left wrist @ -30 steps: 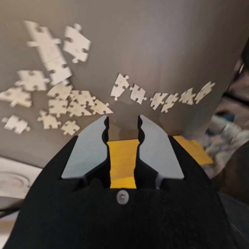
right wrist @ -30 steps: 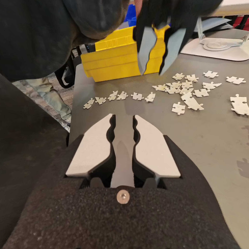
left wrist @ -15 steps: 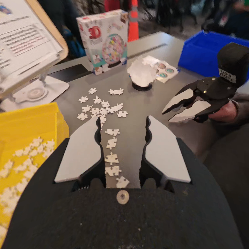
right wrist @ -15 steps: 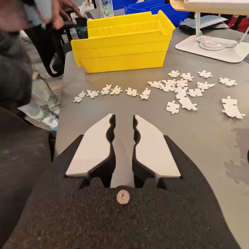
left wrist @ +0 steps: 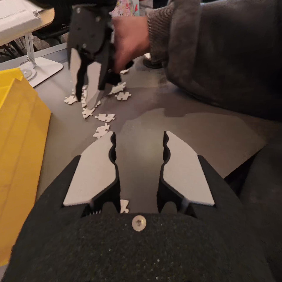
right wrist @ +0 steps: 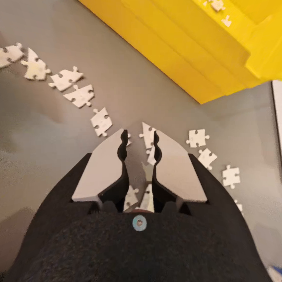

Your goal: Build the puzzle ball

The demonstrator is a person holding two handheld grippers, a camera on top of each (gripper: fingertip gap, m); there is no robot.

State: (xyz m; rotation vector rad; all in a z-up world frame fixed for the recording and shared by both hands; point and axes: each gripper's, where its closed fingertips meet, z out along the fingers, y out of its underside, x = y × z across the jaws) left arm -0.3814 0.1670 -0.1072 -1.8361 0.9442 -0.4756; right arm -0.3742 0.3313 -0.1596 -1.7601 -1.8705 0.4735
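Several white puzzle pieces (right wrist: pixel 101 122) lie face down on the grey table (right wrist: pixel 152 94), in a row and a loose cluster. My right gripper (right wrist: pixel 140 134) points down over the cluster, its jaws a narrow gap apart and empty. A triangular piece (right wrist: pixel 146 134) lies on the table under that gap. In the left wrist view the right gripper (left wrist: pixel 85 102) hangs over the pieces (left wrist: pixel 105 117), held by a hand (left wrist: pixel 131 42). My left gripper (left wrist: pixel 139 134) is open and empty, low over bare table near the front edge. One piece (left wrist: pixel 124 206) shows beneath it.
A yellow bin (right wrist: pixel 183 53) holding more pieces (right wrist: pixel 218 4) stands close behind the cluster, and it is at the left in the left wrist view (left wrist: pixel 19 137). A white stand base (left wrist: pixel 44 68) sits behind it. A grey sleeve (left wrist: pixel 213 53) reaches across the table.
My right gripper has moved from the table's near edge to the pieces by the yellow bin and tipped downward. My left gripper has opened wider and drawn back low over the table.
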